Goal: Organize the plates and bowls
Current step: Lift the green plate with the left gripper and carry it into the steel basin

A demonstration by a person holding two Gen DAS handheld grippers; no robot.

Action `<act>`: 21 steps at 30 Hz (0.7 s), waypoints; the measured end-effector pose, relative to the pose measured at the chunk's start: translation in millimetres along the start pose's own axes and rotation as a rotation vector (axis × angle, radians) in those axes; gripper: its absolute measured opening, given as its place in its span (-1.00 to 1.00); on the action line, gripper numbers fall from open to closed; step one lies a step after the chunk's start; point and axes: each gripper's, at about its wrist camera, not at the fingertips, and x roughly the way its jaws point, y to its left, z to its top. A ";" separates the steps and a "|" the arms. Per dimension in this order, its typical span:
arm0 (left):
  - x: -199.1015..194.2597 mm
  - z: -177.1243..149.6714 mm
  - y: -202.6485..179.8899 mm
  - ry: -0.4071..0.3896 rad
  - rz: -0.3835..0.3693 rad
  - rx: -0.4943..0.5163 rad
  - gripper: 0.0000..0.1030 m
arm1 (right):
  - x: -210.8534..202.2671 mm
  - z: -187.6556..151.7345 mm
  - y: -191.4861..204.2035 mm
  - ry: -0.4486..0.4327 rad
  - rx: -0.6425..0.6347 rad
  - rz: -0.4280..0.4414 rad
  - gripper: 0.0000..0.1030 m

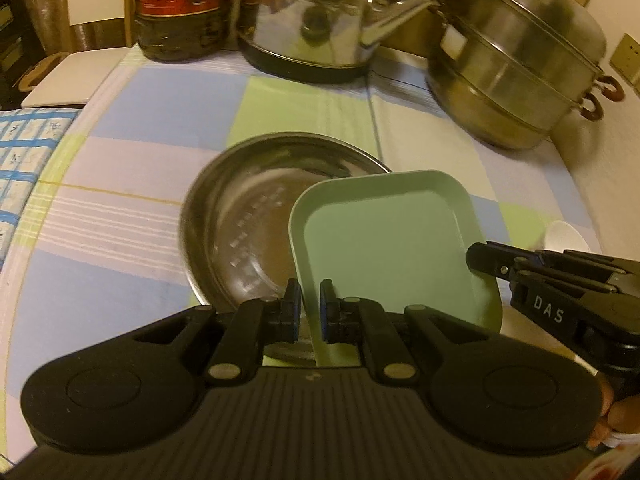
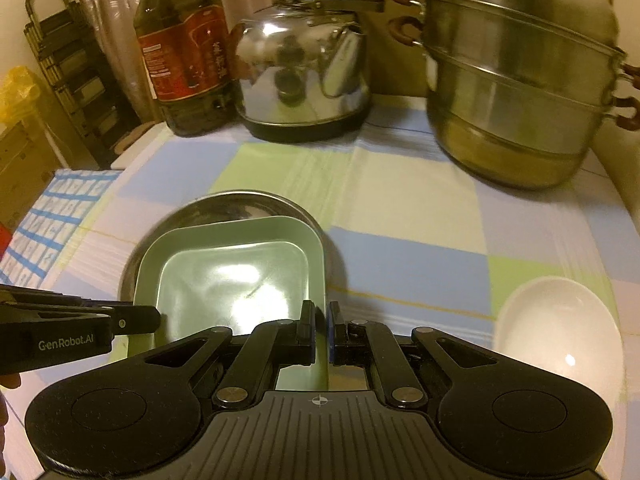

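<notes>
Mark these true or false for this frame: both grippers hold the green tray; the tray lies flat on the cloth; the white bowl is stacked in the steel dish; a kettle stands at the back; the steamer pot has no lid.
1. Both grippers hold the green tray. True: the left gripper and the right gripper are each shut on its rim.
2. The tray lies flat on the cloth. False: it is held over the steel dish.
3. The white bowl is stacked in the steel dish. False: it sits apart on the checked cloth.
4. A kettle stands at the back. True.
5. The steamer pot has no lid. False: a domed lid covers it.
</notes>
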 end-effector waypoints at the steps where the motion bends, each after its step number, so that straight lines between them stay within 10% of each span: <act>1: 1.8 2.5 2.9 -0.001 0.006 -0.003 -0.84 | 4.2 2.8 1.5 0.001 -0.004 0.003 -0.89; 21: 54.5 23.8 34.9 0.071 0.056 -0.021 -0.84 | 74.9 22.3 16.8 0.086 -0.002 0.011 -0.89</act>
